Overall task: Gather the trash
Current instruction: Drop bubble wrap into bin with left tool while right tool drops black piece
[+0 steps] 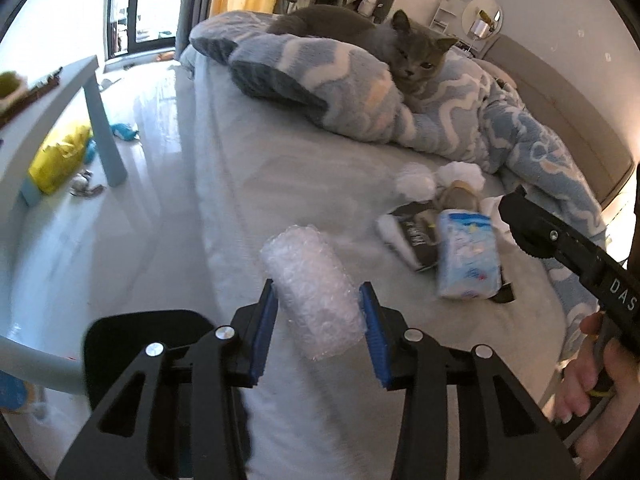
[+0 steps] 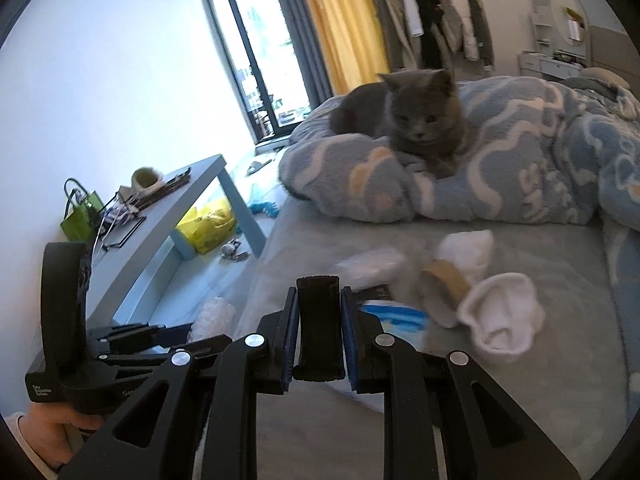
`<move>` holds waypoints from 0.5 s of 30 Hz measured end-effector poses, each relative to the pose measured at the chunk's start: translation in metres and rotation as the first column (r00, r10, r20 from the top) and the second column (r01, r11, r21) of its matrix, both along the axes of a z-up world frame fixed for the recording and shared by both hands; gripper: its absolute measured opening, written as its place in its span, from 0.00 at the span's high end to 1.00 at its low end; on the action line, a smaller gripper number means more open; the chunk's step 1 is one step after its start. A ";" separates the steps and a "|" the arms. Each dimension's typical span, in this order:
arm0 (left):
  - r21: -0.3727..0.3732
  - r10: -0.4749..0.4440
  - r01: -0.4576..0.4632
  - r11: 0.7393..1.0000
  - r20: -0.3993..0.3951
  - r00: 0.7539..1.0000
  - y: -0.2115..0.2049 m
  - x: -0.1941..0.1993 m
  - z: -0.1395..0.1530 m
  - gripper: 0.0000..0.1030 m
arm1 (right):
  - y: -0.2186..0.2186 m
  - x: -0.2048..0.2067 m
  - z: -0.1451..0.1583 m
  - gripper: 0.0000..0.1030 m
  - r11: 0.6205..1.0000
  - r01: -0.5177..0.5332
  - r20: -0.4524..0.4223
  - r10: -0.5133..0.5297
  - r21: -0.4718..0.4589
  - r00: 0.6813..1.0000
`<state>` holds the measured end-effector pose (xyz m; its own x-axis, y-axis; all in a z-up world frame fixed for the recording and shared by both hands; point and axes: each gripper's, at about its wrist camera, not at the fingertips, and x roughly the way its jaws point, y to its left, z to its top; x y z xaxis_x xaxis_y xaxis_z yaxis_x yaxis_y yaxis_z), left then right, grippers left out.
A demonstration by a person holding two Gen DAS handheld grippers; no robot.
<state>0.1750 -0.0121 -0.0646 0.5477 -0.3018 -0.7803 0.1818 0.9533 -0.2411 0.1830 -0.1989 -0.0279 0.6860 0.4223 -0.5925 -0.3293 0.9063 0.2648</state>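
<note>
In the left wrist view, at the bottom centre, my left gripper (image 1: 320, 320) is closed on a clear roll of bubble wrap (image 1: 314, 296); its blue pads (image 1: 266, 332) press both sides of the roll above the grey bed sheet (image 1: 280, 184). In the right wrist view, bottom centre, my right gripper (image 2: 319, 332) is clamped on a flat black rectangular piece (image 2: 319, 320). Just beyond it on the bed lie a blue-white plastic pack (image 2: 400, 314), a brown cardboard tube (image 2: 446, 280) and white socks (image 2: 502, 316). Farther, at the upper centre, a grey cat (image 2: 416, 120) sits on a blue-white fluffy blanket (image 2: 520, 168). At the left stands a light blue desk (image 2: 168, 216), with a yellow bag (image 2: 208, 224) under it.
</note>
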 end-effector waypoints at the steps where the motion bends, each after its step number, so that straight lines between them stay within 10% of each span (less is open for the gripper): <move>1: 0.016 -0.002 0.002 1.000 0.006 1.000 0.004 -0.002 0.001 0.57 | 0.005 0.001 0.000 0.80 1.000 -0.008 -0.002 0.008 -0.002 1.000; 15: 0.152 0.014 0.001 0.988 -0.097 0.995 0.082 -0.011 -0.036 0.57 | 0.097 0.013 -0.011 0.80 0.990 -0.140 -0.059 0.139 -0.008 0.989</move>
